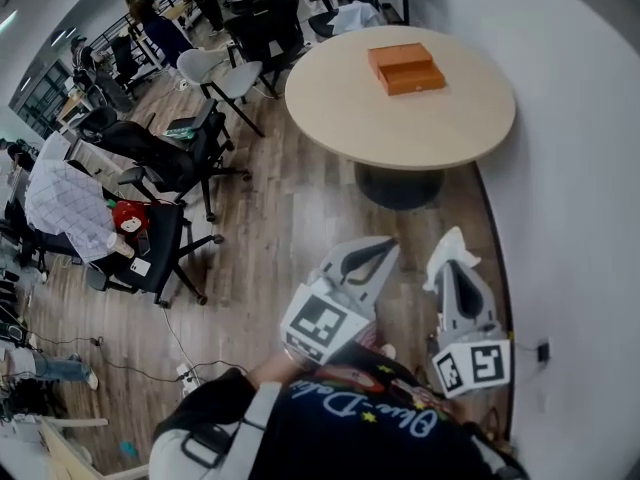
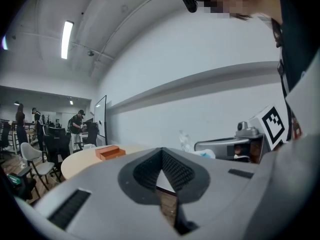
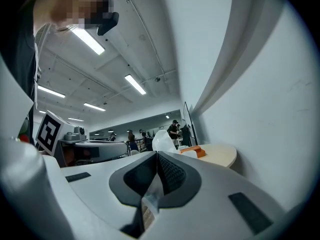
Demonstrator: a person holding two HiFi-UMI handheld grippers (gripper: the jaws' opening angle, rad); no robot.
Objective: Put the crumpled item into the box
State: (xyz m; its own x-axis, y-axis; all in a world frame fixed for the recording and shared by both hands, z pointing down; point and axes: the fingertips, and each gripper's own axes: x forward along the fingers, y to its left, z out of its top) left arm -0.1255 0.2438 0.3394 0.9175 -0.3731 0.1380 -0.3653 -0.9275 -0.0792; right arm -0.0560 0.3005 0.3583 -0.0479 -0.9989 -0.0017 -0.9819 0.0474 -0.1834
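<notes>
**Q:** Where does the job stand?

**A:** The pick-up looks done. My right hand-held gripper (image 3: 157, 155) is clenched on the crumpled item (image 1: 450, 246), a white wad poking out past the tips. I hold it low, close to my body, above the wood floor.

**Q:** And the box?

**A:** The orange box (image 1: 405, 68) sits on the round desk (image 1: 400, 138), well apart from me. It is too small to tell whether it is open.

**Q:** Your other hand?

**A:** My left hand-held gripper (image 2: 161, 151) is clenched too, its tips meeting with nothing between them.

**Q:** What is left?

**A:** The carry to the desk, then the drop into the box. Neither is done yet.
</notes>
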